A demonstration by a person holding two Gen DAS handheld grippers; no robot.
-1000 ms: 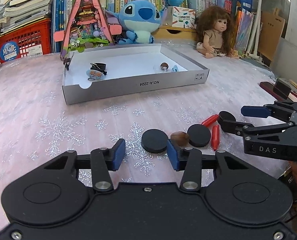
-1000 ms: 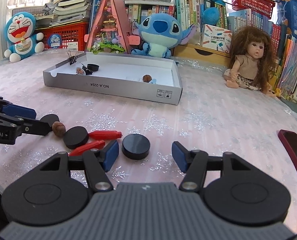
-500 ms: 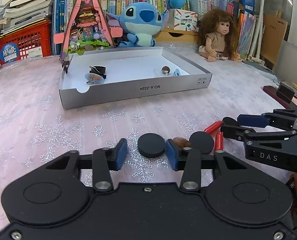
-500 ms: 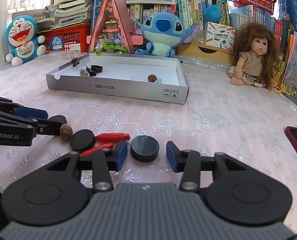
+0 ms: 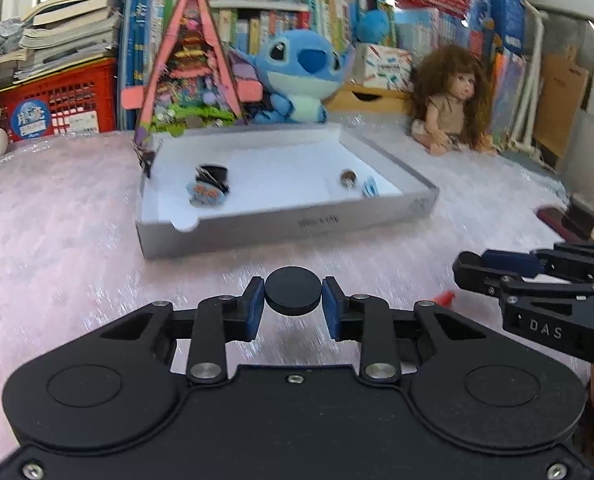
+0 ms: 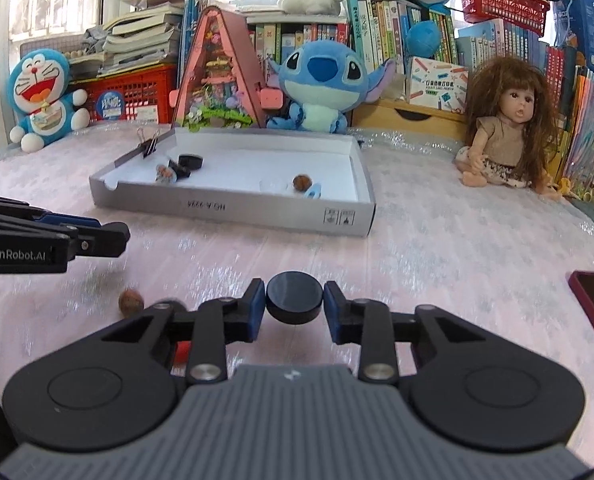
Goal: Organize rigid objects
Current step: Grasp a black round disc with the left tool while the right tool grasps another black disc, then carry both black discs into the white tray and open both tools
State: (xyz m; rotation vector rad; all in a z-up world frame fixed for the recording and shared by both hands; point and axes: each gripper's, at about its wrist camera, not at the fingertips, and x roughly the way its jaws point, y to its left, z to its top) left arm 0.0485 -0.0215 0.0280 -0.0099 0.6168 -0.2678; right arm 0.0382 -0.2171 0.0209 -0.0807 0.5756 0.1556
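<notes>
Black and flat, a round disc (image 5: 293, 290) sits between the blue pads of the left gripper (image 5: 293, 300), and a second black disc (image 6: 294, 297) sits the same way in the right gripper (image 6: 294, 300). Both pairs of jaws are closing, each with its pads against the disc's edge, and each disc appears raised off the pink snowflake tablecloth (image 5: 57, 240).

Only the right wrist view shows the brown nut (image 6: 130, 301) lying on the cloth, a dark blurred shape beside it behind the gripper's left finger, a binder clip (image 6: 150, 145) on the wall of the white cardboard box (image 6: 257, 208), and the Doraemon plush (image 6: 43, 98) at far left. Only the left wrist view shows a red tip (image 5: 445, 298) peeping out beside the right gripper, and a dark phone-like item (image 5: 577, 220) at the table's right edge. Both views show the box holding a black cap, a printed badge, a nut and a small blue piece, with the Stitch plush (image 6: 323, 84) and the doll (image 6: 509, 128) behind it.

A second ago both grippers stood wider apart, with the discs resting on the cloth among the nut and two red sticks. Since then the jaws have come in around the discs. The left view is now blurred, and the box appears nearer and higher in it.
</notes>
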